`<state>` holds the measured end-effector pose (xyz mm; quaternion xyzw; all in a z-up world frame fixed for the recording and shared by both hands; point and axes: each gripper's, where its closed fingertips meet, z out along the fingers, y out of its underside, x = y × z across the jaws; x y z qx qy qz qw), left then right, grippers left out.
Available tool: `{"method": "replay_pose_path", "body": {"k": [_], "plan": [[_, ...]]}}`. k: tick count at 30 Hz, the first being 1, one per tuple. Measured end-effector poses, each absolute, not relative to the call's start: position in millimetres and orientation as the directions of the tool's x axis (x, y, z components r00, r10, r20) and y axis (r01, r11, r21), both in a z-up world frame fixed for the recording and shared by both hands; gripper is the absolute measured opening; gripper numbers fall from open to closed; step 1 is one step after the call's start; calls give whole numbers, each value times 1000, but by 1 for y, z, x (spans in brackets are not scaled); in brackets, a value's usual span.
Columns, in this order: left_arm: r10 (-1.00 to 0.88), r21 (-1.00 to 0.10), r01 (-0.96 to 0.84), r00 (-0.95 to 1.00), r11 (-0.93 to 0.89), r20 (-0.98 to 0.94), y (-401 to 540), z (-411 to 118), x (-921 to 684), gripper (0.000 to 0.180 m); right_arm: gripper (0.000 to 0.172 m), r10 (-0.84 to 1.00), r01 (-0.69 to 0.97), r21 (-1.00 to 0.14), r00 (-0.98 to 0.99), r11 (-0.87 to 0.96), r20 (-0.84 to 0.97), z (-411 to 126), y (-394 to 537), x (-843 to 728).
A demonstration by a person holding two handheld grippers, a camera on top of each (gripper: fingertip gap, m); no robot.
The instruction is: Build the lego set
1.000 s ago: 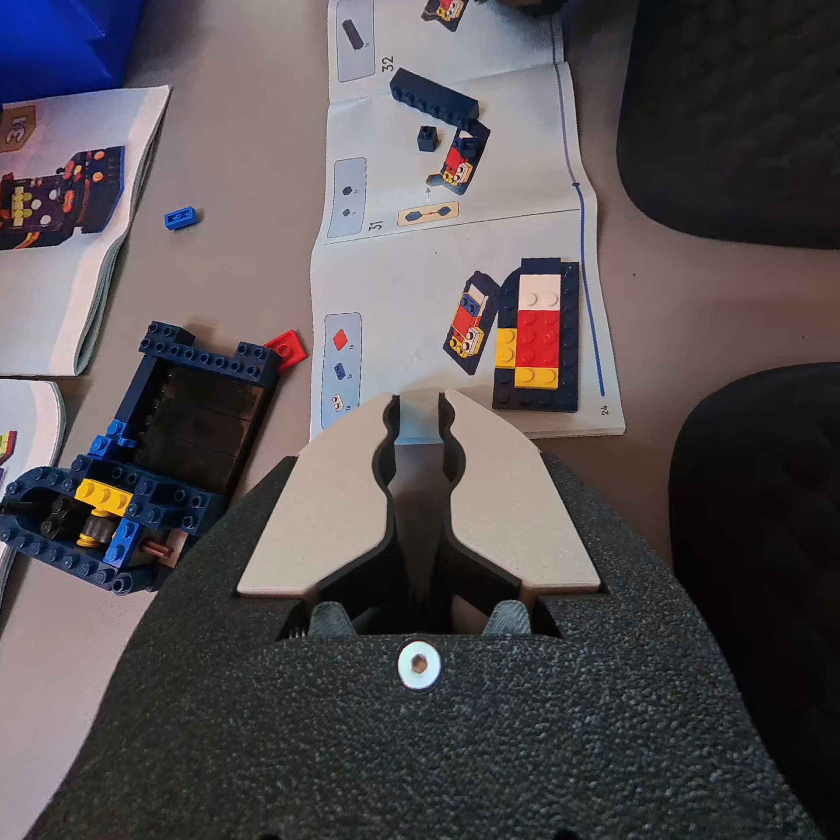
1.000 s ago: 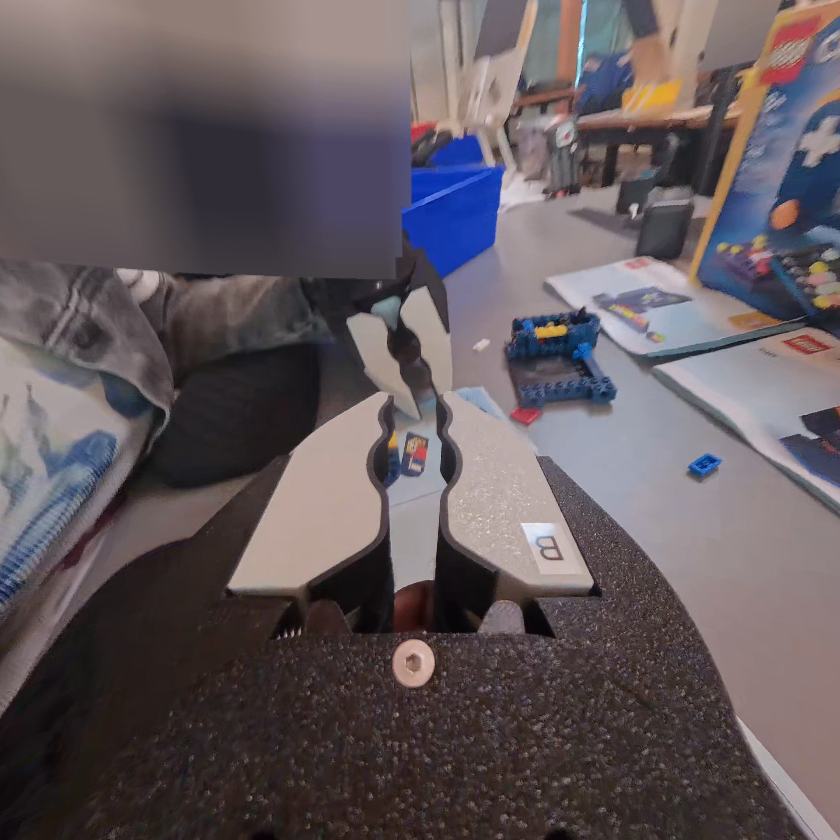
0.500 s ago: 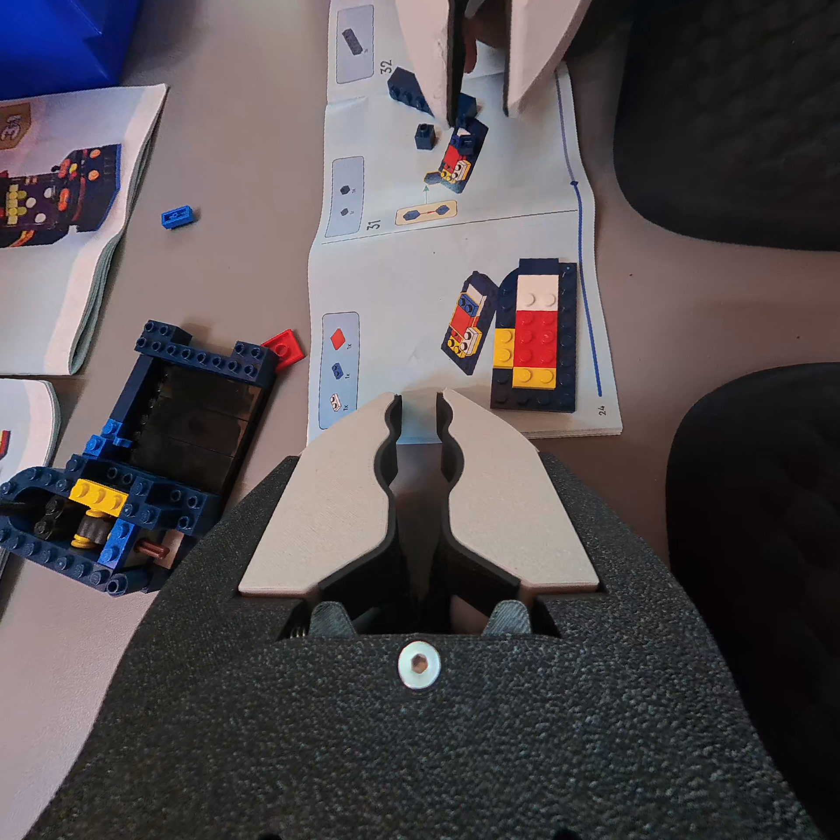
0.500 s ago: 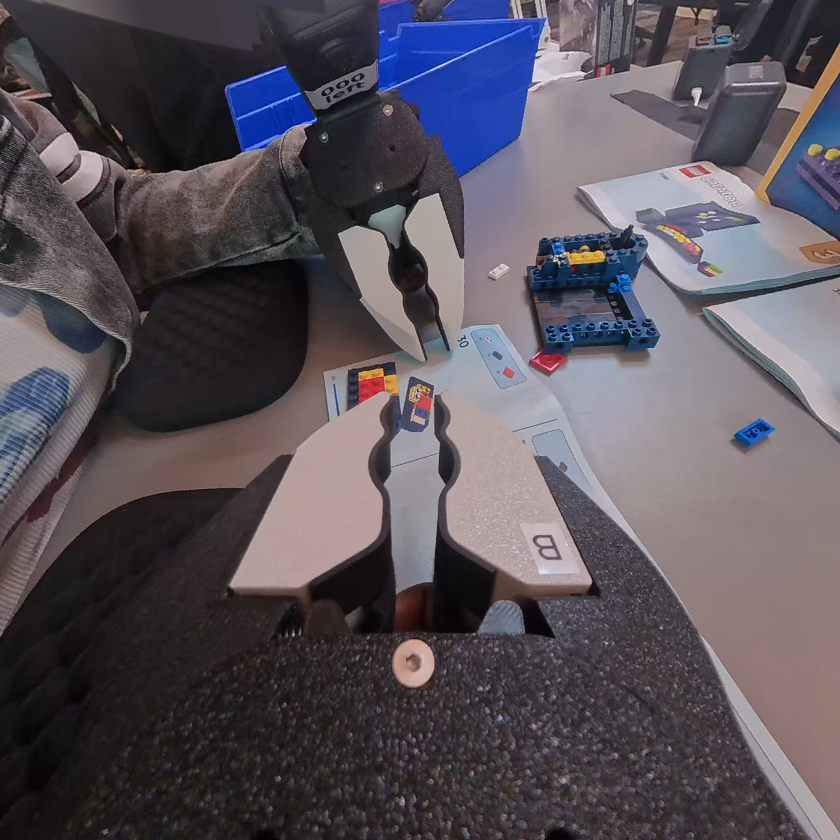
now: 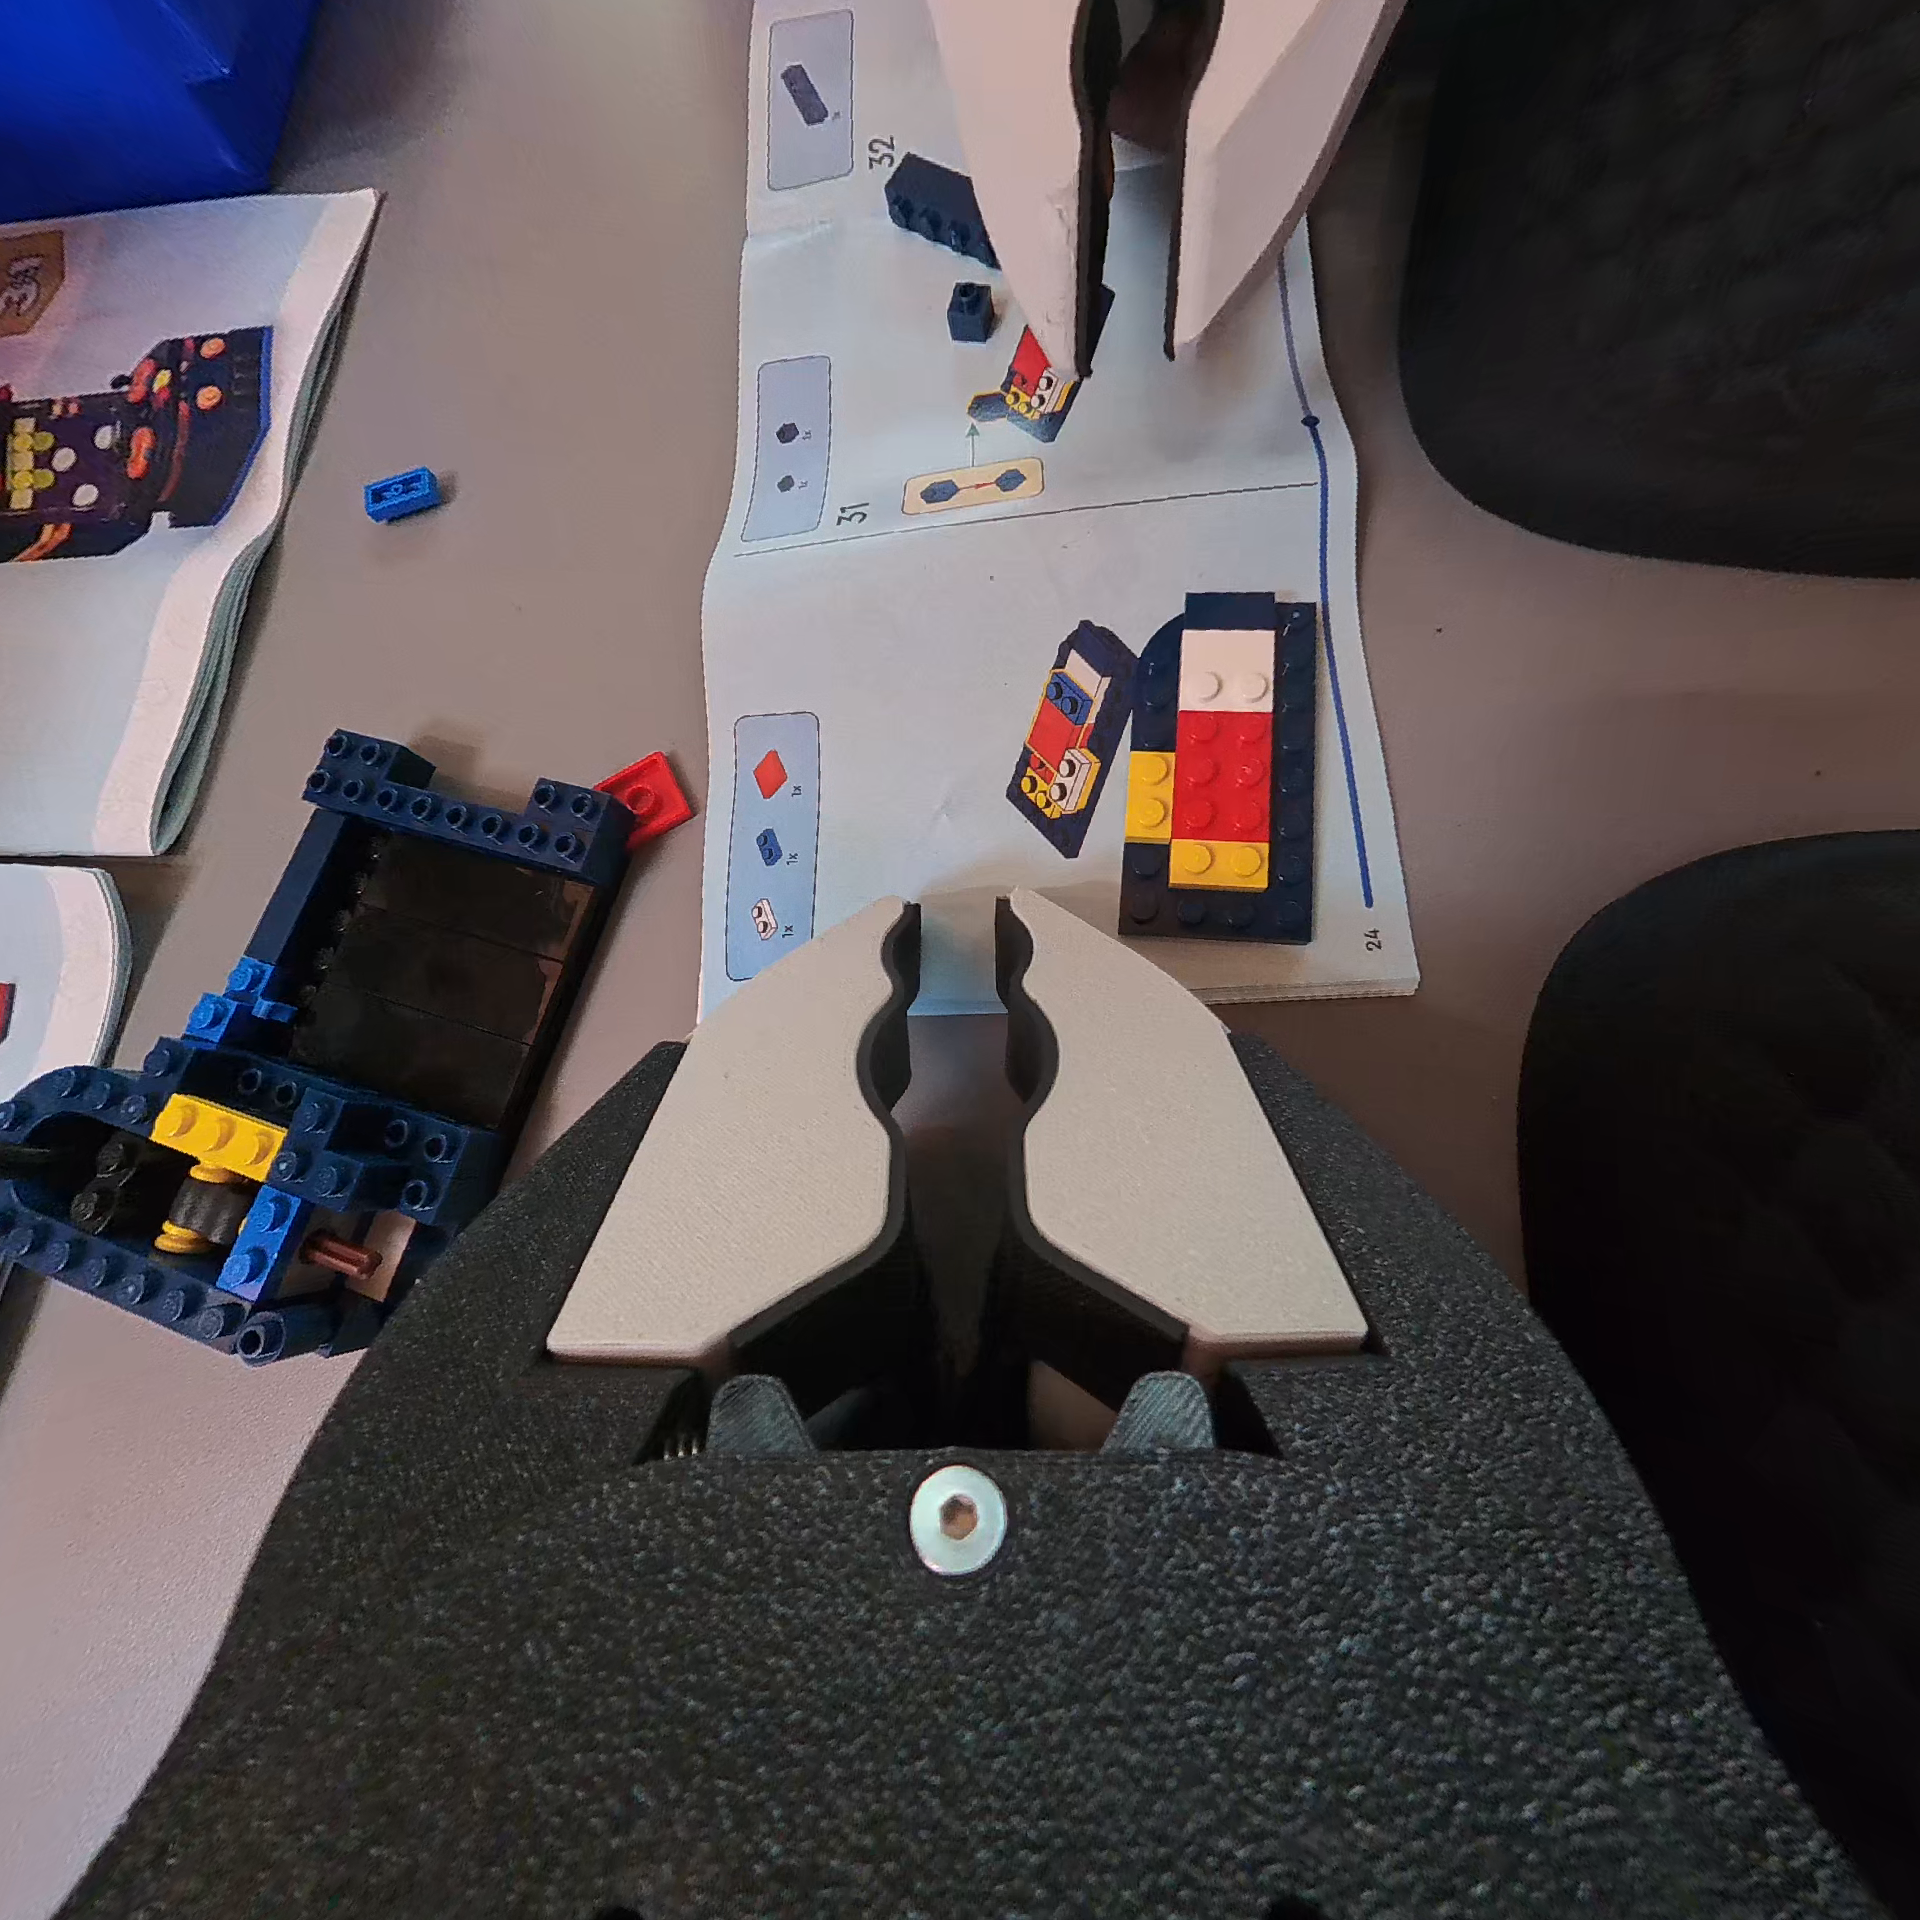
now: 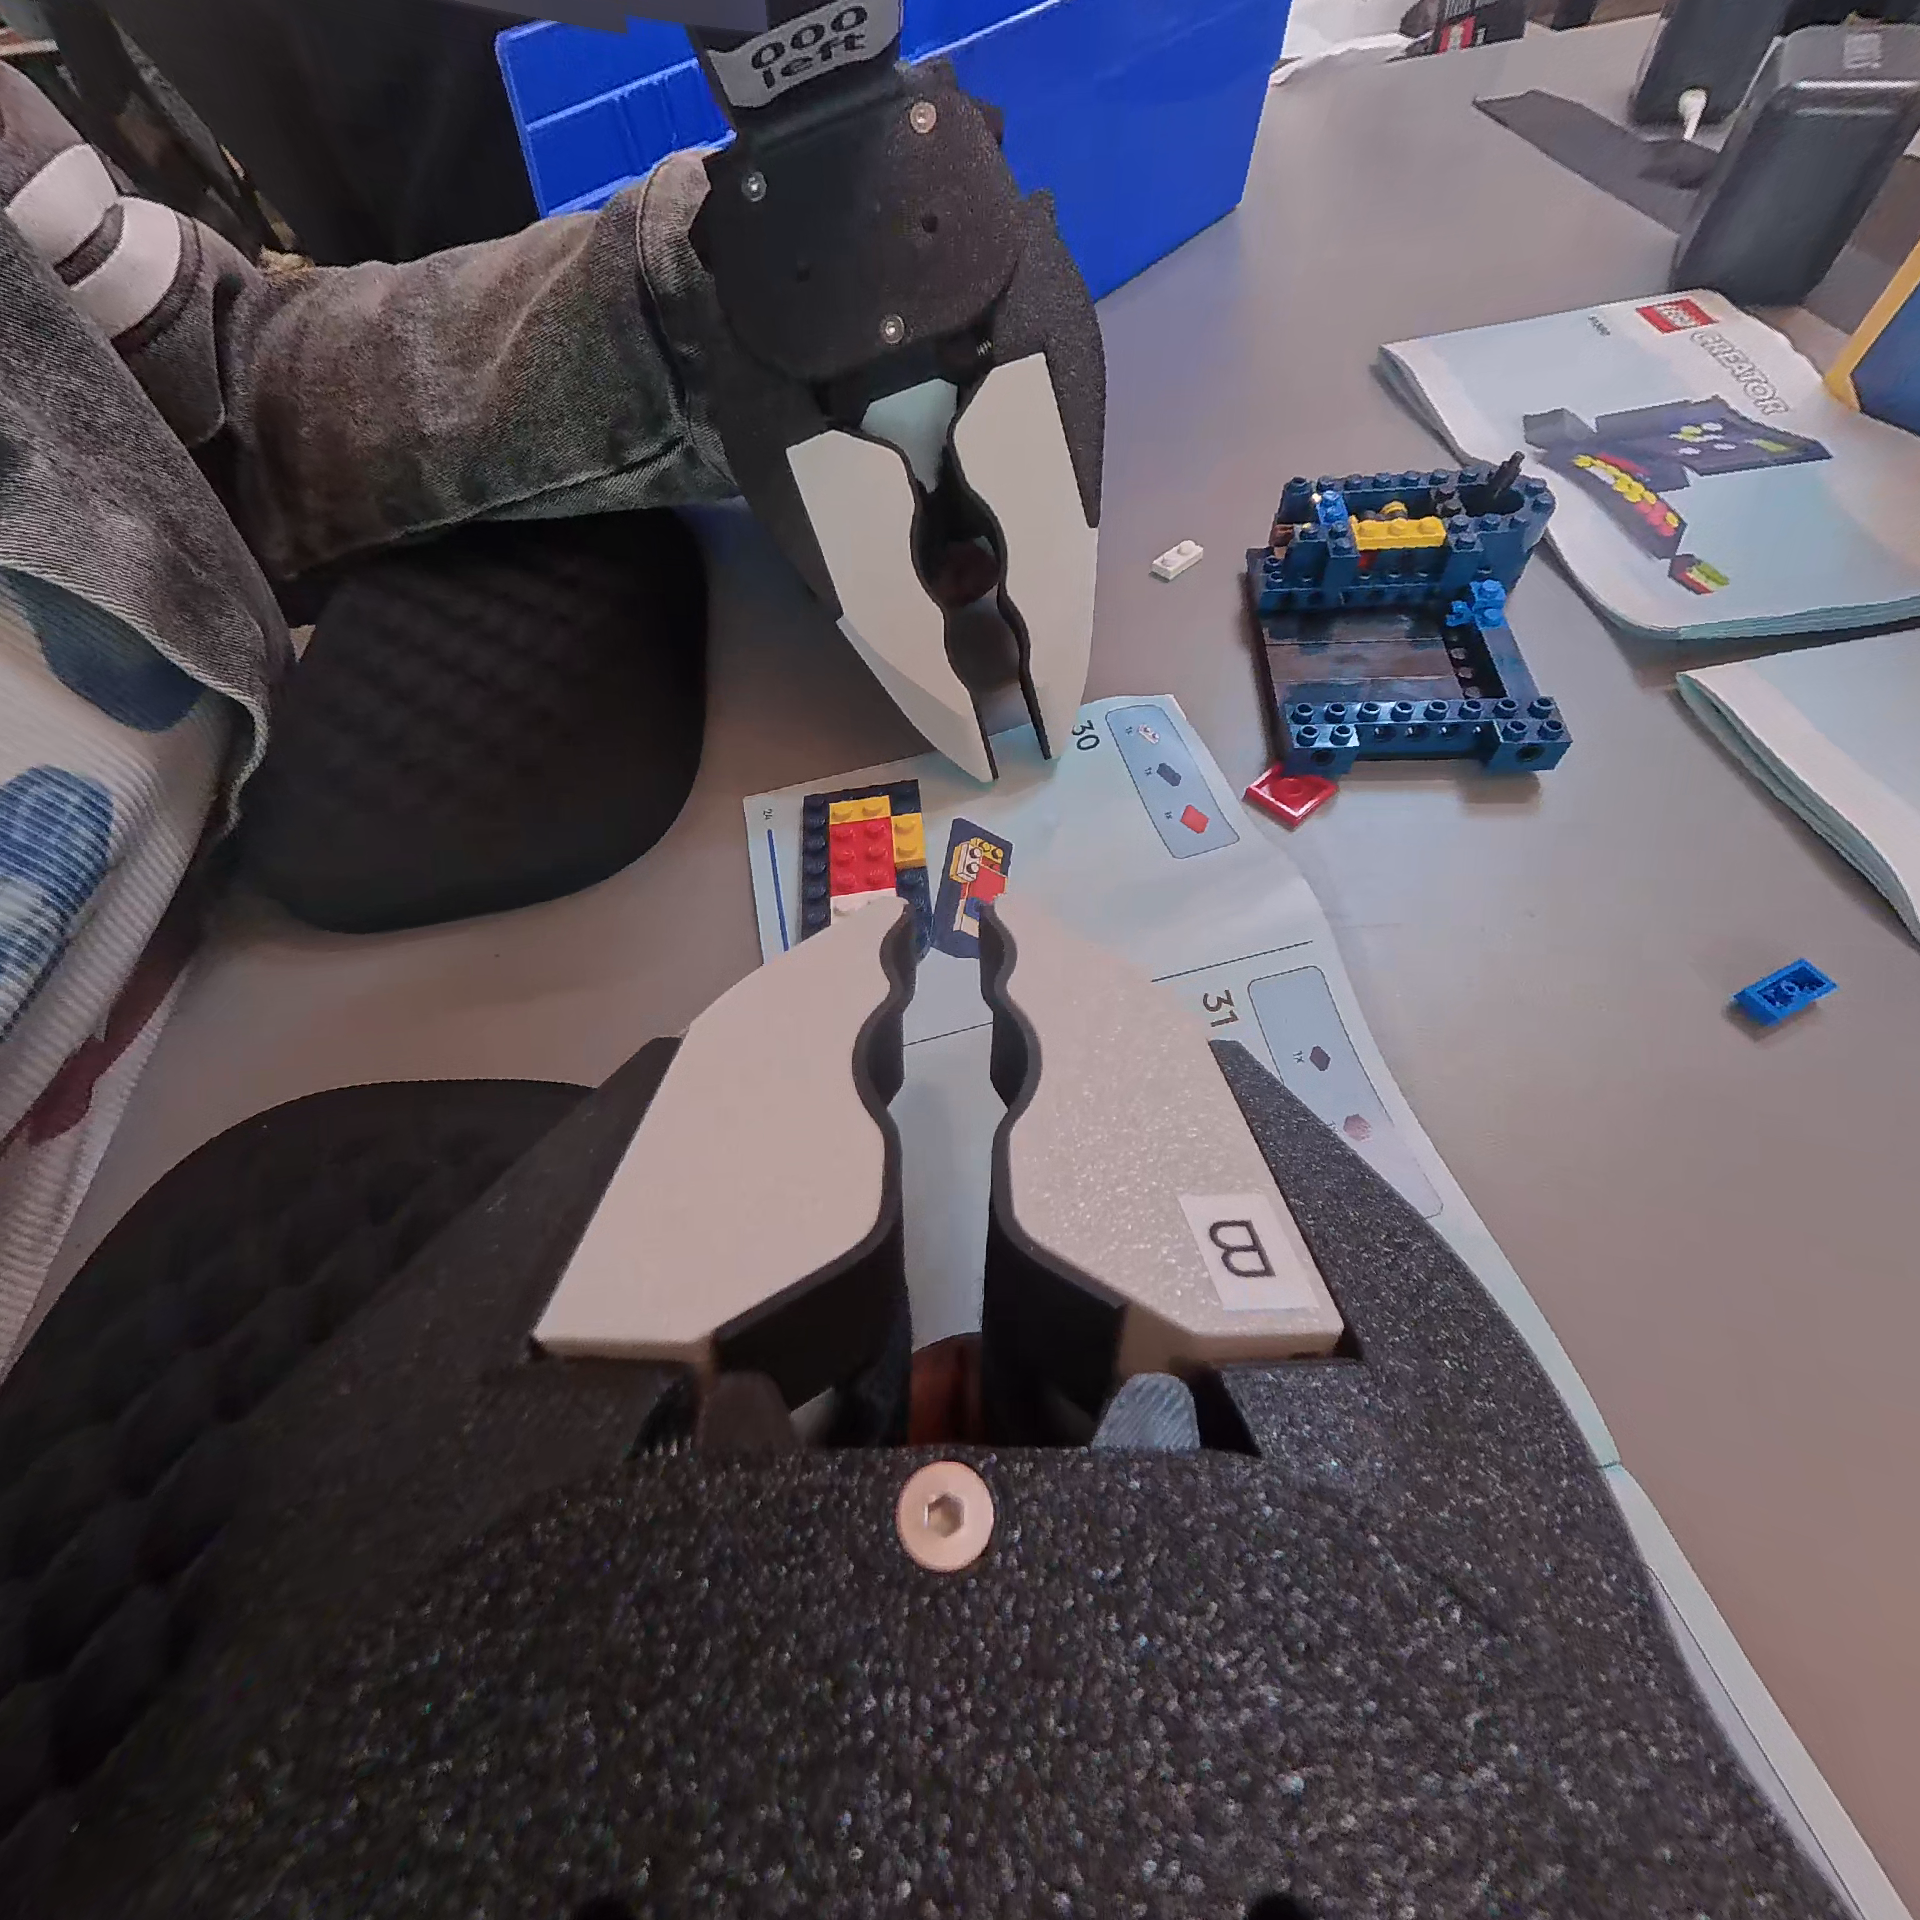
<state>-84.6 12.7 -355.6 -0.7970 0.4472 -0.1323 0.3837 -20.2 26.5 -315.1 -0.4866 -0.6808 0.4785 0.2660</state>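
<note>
Brick plate (image 5: 1221, 769): lay on the near right corner of the open booklet (image 5: 914, 623). Left gripper (image 5: 956, 914): hovered just left of it, slightly spread, empty. Right gripper (image 5: 1127, 353): tipped down at the far end beside small dark-blue brick (image 5: 971, 307), narrowly parted, gripped nothing visible.

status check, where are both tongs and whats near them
Left tongs open, empty, over instruction booklet. Right tongs open, empty, beside small dark blue brick.
</note>
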Motion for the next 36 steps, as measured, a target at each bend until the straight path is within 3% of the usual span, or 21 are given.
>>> {"method": "replay_pose_path", "body": {"k": [36], "plan": [[-816,-733,-605,566,-311,-121,12,-356,-84,12,15,871,466,-856,-489,222,-40,-333,6,-16]]}}
